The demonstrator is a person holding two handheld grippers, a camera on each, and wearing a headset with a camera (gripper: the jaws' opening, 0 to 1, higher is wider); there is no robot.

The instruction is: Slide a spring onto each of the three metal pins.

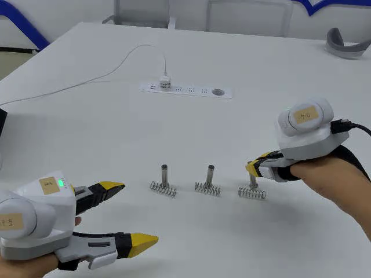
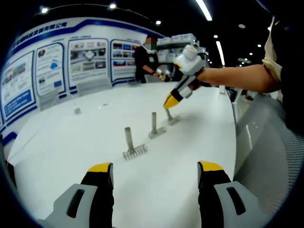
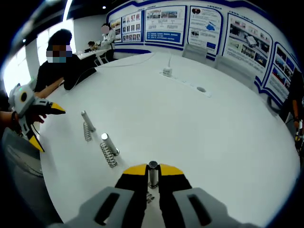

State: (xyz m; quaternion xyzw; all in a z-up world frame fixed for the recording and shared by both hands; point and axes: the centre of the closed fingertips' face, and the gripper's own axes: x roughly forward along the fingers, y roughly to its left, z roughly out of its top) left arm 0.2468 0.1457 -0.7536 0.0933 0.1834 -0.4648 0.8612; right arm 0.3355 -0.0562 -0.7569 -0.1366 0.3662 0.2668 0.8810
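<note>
Three pins stand in a row on the white table (image 1: 87,127): the left pin (image 1: 164,174), the middle pin (image 1: 210,174) and the right pin (image 3: 152,166). A spring lies flat at the near foot of each: the left spring (image 1: 163,189), the middle spring (image 1: 207,189) and the right spring (image 1: 252,193). The right gripper (image 1: 251,168) pinches the right pin between its jaws. The left gripper (image 1: 137,212) hangs over the table at the near left, jaws spread wide around nothing. A power strip (image 1: 185,90) lies far back.
</note>
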